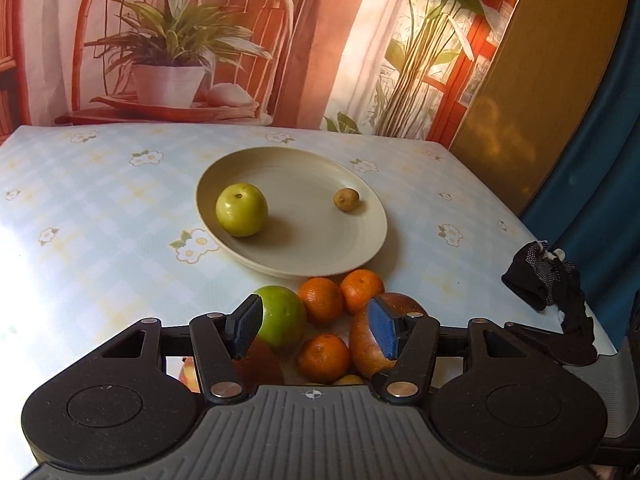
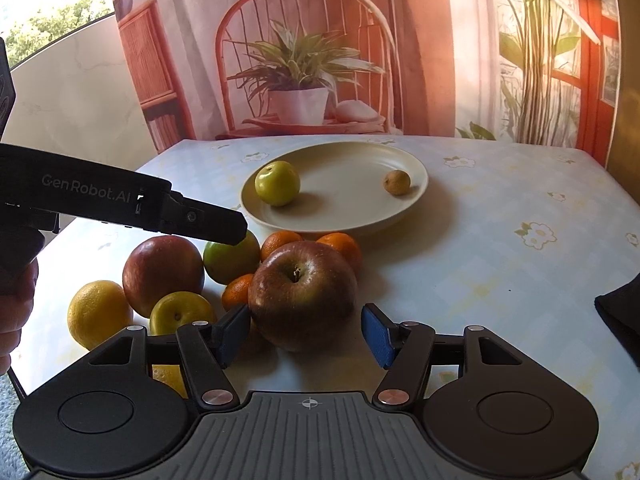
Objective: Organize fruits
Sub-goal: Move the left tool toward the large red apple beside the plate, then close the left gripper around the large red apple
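A beige plate (image 1: 320, 248) (image 2: 352, 216) holds a small green apple (image 1: 241, 209) (image 2: 277, 183) and a small brown fruit (image 1: 346, 199) (image 2: 397, 182). In front of it lies a pile of fruit: a green fruit (image 1: 286, 318) (image 2: 228, 260), several tangerines (image 1: 321, 300) (image 2: 280, 242), red apples (image 1: 366, 344) (image 2: 303, 294) (image 2: 162, 274), a yellow apple (image 2: 180, 314) and an orange (image 2: 98, 312). My left gripper (image 1: 316, 330) is open above the pile, over a tangerine (image 1: 324, 358). It also shows in the right wrist view (image 2: 224, 228). My right gripper (image 2: 306, 334) is open, its fingers either side of the big red apple.
The table (image 1: 100, 240) (image 2: 500, 280) has a light blue flowered cloth. A black glove (image 1: 548, 276) lies at its right edge. A printed backdrop hangs behind the table. A dark object (image 2: 620, 316) sits at the right edge.
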`<state>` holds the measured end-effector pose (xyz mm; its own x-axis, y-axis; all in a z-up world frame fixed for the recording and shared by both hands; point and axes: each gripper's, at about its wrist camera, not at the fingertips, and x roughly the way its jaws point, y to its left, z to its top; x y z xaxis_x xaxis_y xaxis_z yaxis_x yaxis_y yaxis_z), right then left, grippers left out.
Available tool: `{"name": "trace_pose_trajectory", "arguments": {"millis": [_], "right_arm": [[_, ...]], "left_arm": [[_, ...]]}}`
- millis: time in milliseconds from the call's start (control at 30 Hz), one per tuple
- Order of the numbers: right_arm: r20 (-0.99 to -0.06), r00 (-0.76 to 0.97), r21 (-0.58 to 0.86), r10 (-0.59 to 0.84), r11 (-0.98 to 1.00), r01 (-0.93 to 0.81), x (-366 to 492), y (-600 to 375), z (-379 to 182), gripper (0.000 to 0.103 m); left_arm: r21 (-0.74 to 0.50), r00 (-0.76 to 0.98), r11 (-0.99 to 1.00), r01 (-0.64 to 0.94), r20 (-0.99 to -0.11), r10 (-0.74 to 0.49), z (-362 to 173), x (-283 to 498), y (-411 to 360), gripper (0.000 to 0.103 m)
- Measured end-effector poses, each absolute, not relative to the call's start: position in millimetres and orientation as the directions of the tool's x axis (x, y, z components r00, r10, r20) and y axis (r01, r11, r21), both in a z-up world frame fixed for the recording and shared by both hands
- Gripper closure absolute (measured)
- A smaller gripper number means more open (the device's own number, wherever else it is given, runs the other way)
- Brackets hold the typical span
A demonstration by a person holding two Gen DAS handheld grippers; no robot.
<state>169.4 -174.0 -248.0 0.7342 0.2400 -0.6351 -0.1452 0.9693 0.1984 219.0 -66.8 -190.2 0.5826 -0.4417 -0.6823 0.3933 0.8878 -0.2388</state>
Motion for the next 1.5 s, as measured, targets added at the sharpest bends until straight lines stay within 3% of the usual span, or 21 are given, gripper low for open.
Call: {"name": "trace_pose_trajectory", "arguments": {"millis": [733,1000,1500], "right_arm": [[-0.637,0.722,0.180,0.271,0.963,-0.203,158.1,-189.2,-245.3,0.055],[-0.651,0.712,0.167,0.265,0.964,-0.206,158.8,-186.6,-245.3,0.055],[-0.667,0.706,0.137,0.237,0.971,-0.197,158.1,-189.1,-244.3,0.055]], "left_arm": [[-0.291,0.470,0.803,0.520,-0.687,-0.553,-199.5,227.6,-104.7,0.050],[-0.316,0.432,0.788,0.528,-0.699,-0.570,-207.9,232.2,-105.1,0.064],[-0.389,0.395,0.767,0.510,-0.687,-0.610,-211.0,239.1,-83.6,0.064]]}}
